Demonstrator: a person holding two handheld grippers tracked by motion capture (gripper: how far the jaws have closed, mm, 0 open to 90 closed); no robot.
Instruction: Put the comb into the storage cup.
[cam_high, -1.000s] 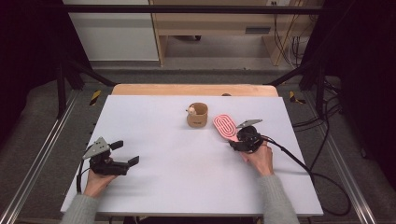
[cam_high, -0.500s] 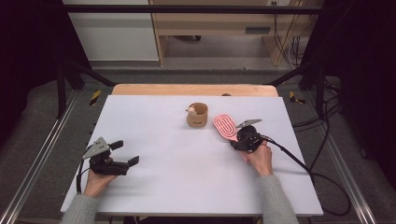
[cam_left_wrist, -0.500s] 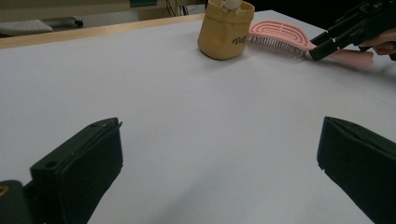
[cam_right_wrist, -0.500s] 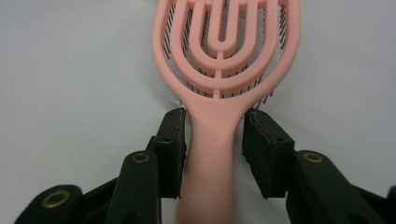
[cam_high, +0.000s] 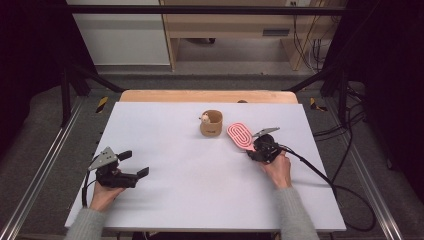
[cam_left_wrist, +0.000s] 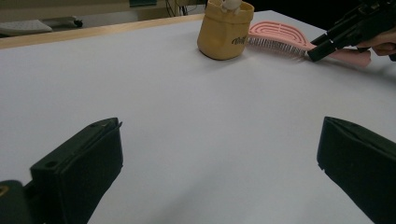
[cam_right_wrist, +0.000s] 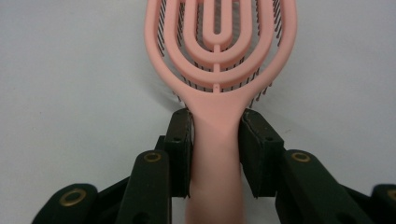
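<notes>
Two forearms in grey sleeves come up from the near edge of the white table (cam_high: 200, 200), each hand carrying a black gripper. Nearest, at the left, the left hand (cam_high: 104, 196) rests on the tabletop with its wrist low, and the left gripper (cam_high: 133, 163) points level across the table toward the right; its jaws stand wide apart with bare tabletop between them, as the left gripper view shows.

Farther in and well apart from it, the right hand (cam_high: 276, 169) lies on the table with the forearm angled inward, and the right gripper (cam_high: 251, 150) points toward the far left. Its jaws have just been closing, and in the right gripper view they sit against both sides of the pink hairbrush (cam_right_wrist: 219, 70) where the handle meets the head, pads pressed to it. The brush lies flat on the table with its bristles down and its head pointing away from the hand.

Just beyond the brush head, near it but not touching, stands a small tan pouch (cam_high: 211, 123) with something pale showing at its open top.
</notes>
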